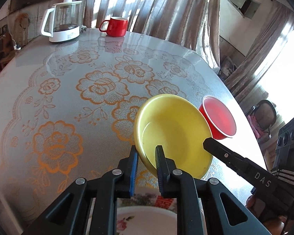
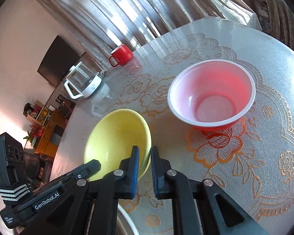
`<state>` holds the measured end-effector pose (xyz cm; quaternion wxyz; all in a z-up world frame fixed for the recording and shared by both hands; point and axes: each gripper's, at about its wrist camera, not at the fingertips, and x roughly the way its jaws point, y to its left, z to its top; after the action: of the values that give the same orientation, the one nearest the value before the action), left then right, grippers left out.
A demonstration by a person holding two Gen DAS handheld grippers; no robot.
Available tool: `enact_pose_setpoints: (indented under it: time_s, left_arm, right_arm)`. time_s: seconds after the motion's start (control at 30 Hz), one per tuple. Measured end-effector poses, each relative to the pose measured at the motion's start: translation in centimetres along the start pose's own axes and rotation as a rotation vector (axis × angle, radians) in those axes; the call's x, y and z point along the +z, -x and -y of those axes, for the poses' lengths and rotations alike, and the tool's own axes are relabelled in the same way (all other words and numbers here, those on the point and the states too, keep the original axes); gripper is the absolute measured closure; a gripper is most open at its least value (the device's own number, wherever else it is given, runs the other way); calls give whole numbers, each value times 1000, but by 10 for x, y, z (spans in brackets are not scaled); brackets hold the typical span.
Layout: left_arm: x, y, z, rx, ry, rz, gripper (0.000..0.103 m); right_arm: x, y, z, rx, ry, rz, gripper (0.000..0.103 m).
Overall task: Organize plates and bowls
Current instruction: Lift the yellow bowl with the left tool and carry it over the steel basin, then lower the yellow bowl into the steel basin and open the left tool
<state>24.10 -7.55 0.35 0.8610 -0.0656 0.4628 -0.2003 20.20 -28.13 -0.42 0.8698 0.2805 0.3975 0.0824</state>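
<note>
Both claws clamp the yellow bowl (image 1: 172, 135): left claw (image 1: 147, 154) near rim, right claw (image 2: 144, 156) right rim; red bowl (image 2: 211, 94) waits on the surface (image 1: 68, 98); nothing stacked yet.

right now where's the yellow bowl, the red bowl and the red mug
yellow bowl (image 1: 172, 129), left wrist view, inner base
red bowl (image 2: 215, 105), right wrist view, inside bottom
red mug (image 1: 116, 27), left wrist view, outer side
</note>
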Motion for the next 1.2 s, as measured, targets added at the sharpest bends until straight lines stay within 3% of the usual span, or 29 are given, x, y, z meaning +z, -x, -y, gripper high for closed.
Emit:
enact_pose_setpoints:
  time_s: [0.43,1.2]
  left_arm:
    - [-30,78,-32,72,40,104,85]
    - [-124,175,-162,202,292,198,85]
  right_arm:
    - [-20,9,-62,84,102,-22,92]
    - [-118,-27,-205,238,369,-220,91]
